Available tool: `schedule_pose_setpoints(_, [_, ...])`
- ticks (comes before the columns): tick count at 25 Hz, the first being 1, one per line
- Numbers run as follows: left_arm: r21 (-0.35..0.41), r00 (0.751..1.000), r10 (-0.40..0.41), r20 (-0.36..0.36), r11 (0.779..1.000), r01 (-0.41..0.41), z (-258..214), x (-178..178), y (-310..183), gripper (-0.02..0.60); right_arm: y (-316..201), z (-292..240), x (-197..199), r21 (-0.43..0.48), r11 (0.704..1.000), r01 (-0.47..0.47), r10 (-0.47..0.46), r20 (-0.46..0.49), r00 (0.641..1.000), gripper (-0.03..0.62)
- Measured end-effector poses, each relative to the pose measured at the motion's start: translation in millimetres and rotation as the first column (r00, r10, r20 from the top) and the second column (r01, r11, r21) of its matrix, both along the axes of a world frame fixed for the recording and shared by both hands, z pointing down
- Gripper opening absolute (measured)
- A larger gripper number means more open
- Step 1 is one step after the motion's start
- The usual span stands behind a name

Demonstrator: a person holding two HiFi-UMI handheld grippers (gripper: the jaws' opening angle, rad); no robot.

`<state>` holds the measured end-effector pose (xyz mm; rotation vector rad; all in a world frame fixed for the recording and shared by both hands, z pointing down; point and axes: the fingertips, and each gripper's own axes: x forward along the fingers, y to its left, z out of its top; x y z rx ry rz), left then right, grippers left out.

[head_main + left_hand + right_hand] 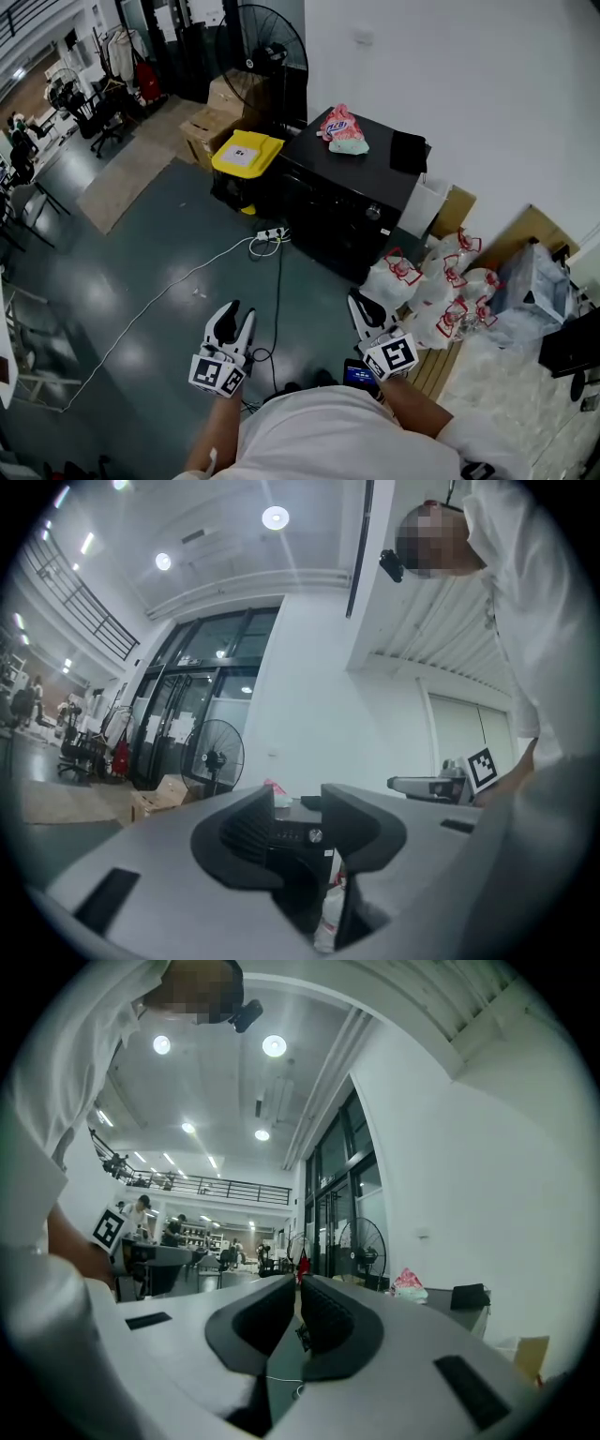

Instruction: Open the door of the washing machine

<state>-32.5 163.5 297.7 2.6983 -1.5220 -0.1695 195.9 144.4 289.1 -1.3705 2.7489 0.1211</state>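
Note:
The black washing machine [342, 202] stands against the white wall, its door shut and facing me. A pink bag [342, 129] and a flat black item [409, 151] lie on its top. My left gripper [238, 315] hovers over the floor well short of the machine, open and empty. In the left gripper view the machine's control panel [298, 836] shows through the gap of that gripper [298, 806]. My right gripper [362, 302] is held to the right at about the same distance. Its jaws [298, 1286] stand almost together with nothing between them.
A yellow-lidded bin [246, 155], cardboard boxes [214, 124] and a standing fan [262, 52] are left of the machine. A power strip with a white cable [270, 236] lies on the floor in front. Plastic bags with red handles [441, 281] pile up at the right.

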Motion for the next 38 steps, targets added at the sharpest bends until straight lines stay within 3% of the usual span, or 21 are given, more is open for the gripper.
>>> schedule_pose_setpoints(17, [-0.044, 1.0, -0.004, 0.009, 0.999, 0.004, 8.8, 20.1, -6.7, 0.153, -21.5, 16.0, 18.9, -0.046, 0.999, 0.023, -0.021, 0.06, 0.998, 0.041])
schedule_pose_setpoints(25, [-0.024, 1.0, 0.004, 0.003, 1.0, -0.004, 9.9, 43.0, -16.5, 0.15, -36.1, 23.7, 40.0, -0.054, 0.998, 0.037, -0.033, 0.081, 0.996, 0.041])
schedule_pose_setpoints(38, [-0.092, 1.0, -0.03, 0.001, 0.995, 0.03, 37.7, 51.1, -26.2, 0.146, -58.6, 52.7, 59.6, -0.109, 0.992, 0.059, -0.044, 0.134, 0.99, 0.041])
